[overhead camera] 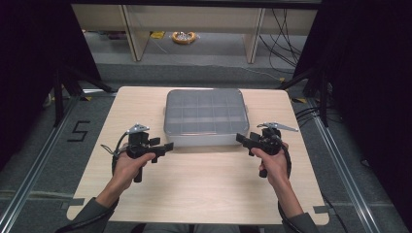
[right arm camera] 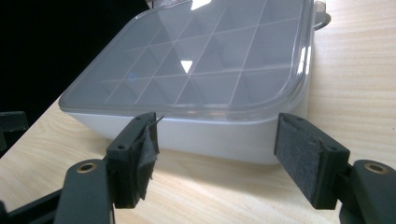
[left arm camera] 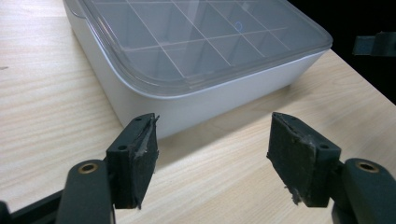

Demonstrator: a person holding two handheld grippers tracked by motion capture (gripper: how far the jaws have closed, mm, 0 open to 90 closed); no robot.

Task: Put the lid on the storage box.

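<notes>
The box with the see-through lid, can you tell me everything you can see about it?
The box is a flat, white, plastic-looking tray with rounded corners. Its clear lid is on, showing a grid of dividers whose compartments look empty. It lies flat on the wooden table, toward the far side. Nothing else touches it.
</notes>
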